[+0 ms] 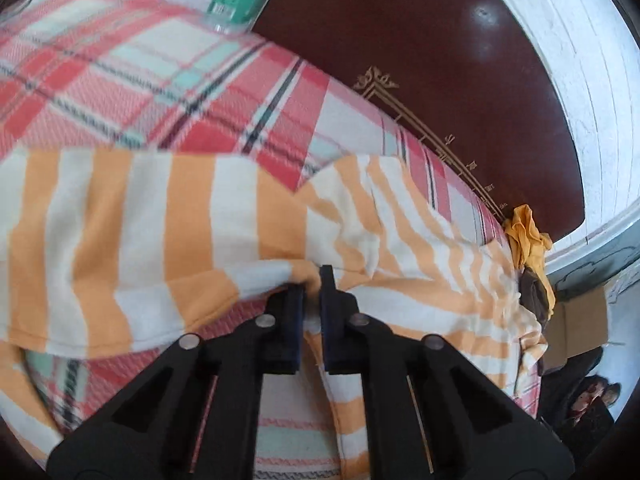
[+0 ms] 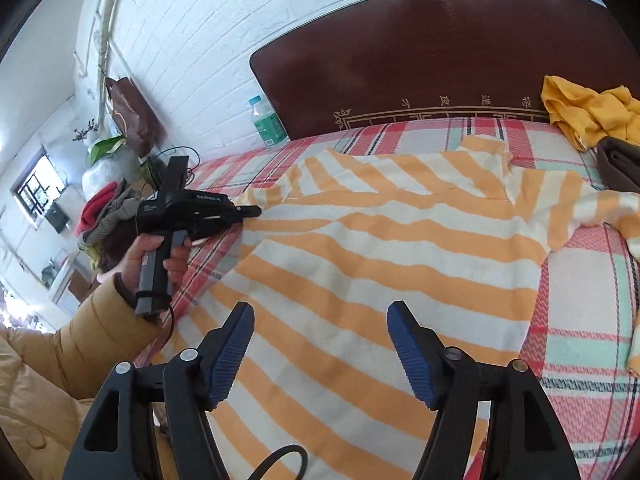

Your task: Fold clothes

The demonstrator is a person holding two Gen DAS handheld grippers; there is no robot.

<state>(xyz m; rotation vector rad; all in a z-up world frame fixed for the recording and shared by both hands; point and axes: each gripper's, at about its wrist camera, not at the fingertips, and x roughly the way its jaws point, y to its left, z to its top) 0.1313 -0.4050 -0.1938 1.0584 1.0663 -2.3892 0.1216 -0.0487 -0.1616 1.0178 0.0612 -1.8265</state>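
An orange-and-white striped shirt lies spread on the plaid bed cover. My left gripper is shut on a bunched fold of the striped shirt, at its left sleeve, and lifts that edge a little. In the right wrist view the left gripper shows at the shirt's left side, held by a hand in a tan padded sleeve. My right gripper hovers open over the shirt's lower body with nothing between its blue pads.
A dark red headboard backs the bed. A yellow garment and a brown folded item lie at the far right corner. A green-labelled bottle stands by the headboard. Clothes pile on a stand left of the bed.
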